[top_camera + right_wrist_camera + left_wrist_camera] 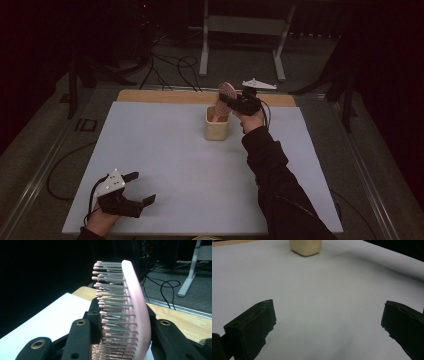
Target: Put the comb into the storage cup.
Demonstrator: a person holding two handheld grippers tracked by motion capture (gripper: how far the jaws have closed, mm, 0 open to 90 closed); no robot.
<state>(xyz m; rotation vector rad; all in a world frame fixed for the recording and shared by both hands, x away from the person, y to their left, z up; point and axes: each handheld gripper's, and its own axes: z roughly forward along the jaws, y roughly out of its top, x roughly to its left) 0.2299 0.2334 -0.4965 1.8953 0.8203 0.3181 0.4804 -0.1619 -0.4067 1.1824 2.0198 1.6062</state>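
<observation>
The left gripper [135, 189] is resting at the near left corner of the white table [165, 165], its jaws standing wide apart with nothing between them; in the left gripper view only bare table surface is lying between the jaws. Farther right, near the far edge, the beige cup [217, 125] is standing upright on the table. The right gripper [231, 104] is hovering just above and to the right of the cup, clamping the pink hairbrush [226, 97]: the jaws are pressing against the bristle face and the curved back, and the brush handle is reaching down into the cup.
</observation>
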